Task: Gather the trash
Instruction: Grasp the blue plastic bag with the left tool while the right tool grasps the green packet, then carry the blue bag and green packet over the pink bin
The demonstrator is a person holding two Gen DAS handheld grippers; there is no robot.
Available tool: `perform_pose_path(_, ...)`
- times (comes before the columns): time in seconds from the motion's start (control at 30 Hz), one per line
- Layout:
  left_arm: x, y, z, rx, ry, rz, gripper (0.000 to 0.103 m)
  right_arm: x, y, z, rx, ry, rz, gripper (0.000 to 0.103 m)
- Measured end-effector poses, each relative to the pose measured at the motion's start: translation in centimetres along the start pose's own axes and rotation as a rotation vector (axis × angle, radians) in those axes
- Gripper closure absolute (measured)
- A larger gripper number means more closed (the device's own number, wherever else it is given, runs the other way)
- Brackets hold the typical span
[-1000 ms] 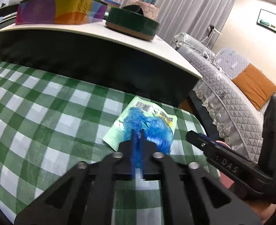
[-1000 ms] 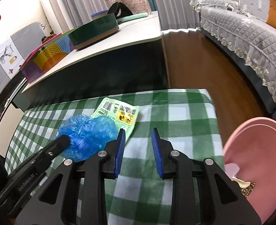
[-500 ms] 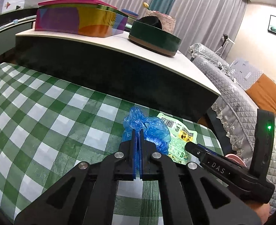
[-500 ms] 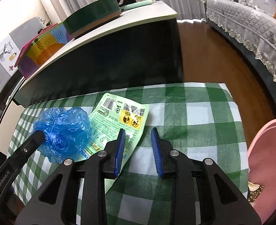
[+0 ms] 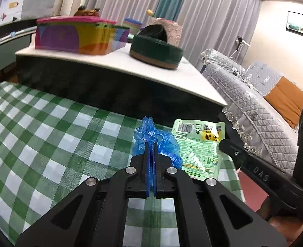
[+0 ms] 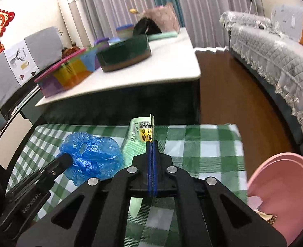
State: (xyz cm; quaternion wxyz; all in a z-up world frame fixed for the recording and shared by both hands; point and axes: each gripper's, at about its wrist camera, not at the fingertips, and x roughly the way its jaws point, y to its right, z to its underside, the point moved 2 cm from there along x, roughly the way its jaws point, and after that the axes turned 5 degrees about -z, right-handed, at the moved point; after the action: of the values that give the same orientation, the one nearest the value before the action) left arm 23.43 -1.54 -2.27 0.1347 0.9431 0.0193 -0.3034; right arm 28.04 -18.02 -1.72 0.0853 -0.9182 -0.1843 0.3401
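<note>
Left tool (image 5: 151, 144) pinching blue bag (image 5: 155, 142), right tool (image 6: 152, 144) pinching green wrapper (image 6: 138, 142), pink bin (image 6: 283, 185) holding scraps (image 6: 264, 214)

One blue plastic bag (image 5: 163, 144), one green wrapper (image 5: 198, 144), one pink bin (image 6: 285, 185)

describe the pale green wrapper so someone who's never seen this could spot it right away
Find the green-and-white checked cloth in front of the low white-topped table. At the cloth's far edge, the pale green wrapper sits pinched in the right gripper. Unlike the crumpled blue plastic bag beside it, it is flat and printed, with a barcode and yellow label.
</note>
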Motion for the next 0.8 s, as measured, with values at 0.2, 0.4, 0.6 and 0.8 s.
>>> perform_pose_path(0.2,-2.7,0.9,-0.1,0.028,0.022,0.018,0.102,-4.6,-0.9,-0.1,-0.054,0.048,0.037,0.103)
perform_pose_path(0.4,-5.4,1.9,0.3,0.061,0.033,0.041,0.102,-8.5,-1.5,0.1,-0.100,0.073,0.069,0.103)
perform_pose_path(0.6,-7.3,2.7,1.4,0.091,0.035,0.060,0.102,-13.0,-1.3,1.7,-0.129,0.092,0.122,0.103)
perform_pose_path(0.8,-8.7,4.2,3.2,0.132,0.019,0.085,0.102,-16.0,-0.5,2.9,-0.122,0.108,0.152,0.103)
